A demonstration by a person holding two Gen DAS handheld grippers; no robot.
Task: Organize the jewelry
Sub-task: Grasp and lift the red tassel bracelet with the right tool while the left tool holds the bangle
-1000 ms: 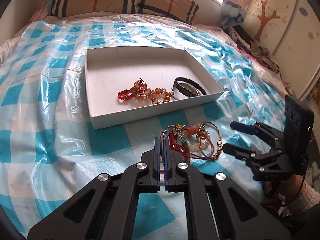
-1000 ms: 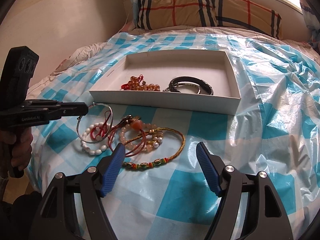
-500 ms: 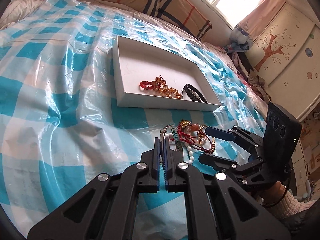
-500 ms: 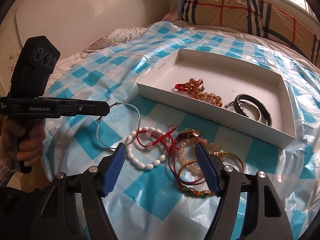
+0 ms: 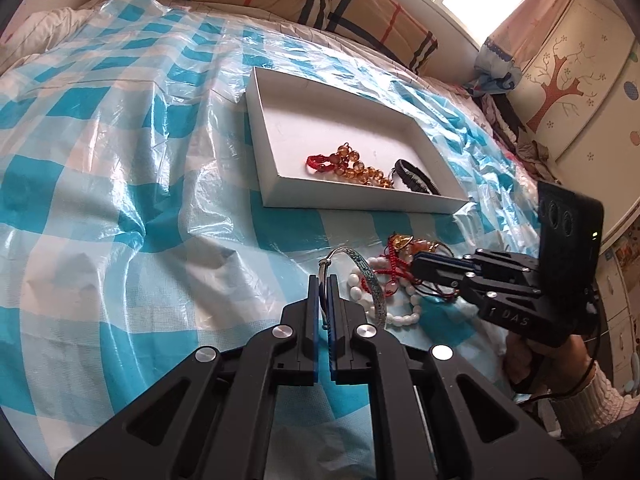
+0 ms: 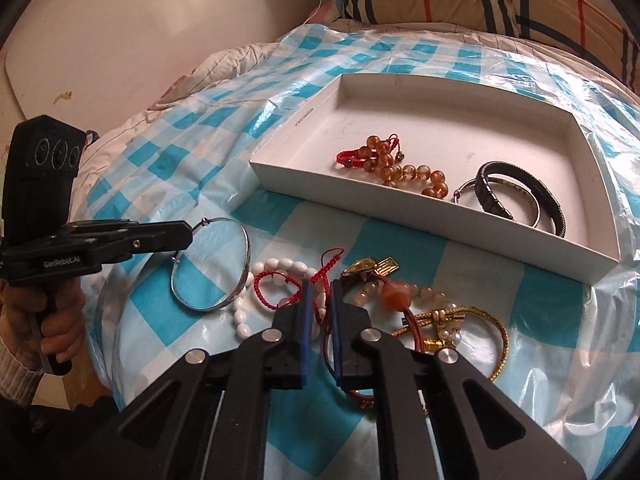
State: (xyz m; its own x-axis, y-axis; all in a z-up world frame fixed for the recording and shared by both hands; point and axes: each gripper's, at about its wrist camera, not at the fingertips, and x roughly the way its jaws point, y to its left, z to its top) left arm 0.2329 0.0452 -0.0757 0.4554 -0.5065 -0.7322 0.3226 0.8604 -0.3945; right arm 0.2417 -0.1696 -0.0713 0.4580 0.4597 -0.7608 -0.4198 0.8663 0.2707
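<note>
the white cardboard box [image 6: 472, 240] lies on the bed's blue-checked plastic sheet [image 5: 120, 200], beyond both tongs. inside it are an amber bead bracelet with a red cord [image 6: 396, 164] and, to that one's right, a black bracelet [image 6: 520, 192] lying over a thin silver bangle.

the left tongs [image 5: 324, 280] are closed on the rim of a silver bangle [image 6: 212, 264], which in the right wrist view stands off their tips as a tilted hoop, its long axis running away from the tips toward the tangled heap. the right tongs [image 6: 320, 286] have just been closing; a second ago they stood wide above the heap, and now the pads sit nearly together with the red cord bracelet [image 6: 276, 284] and its loose ends between them. whether the pads actually pinch the cord i cannot tell.

just left of the right tongs' tips lies a white bead bracelet [image 6: 280, 266]. to their right are a peach bead strand with a large orange bead [image 6: 394, 294] and a gold bangle [image 6: 460, 320].
</note>
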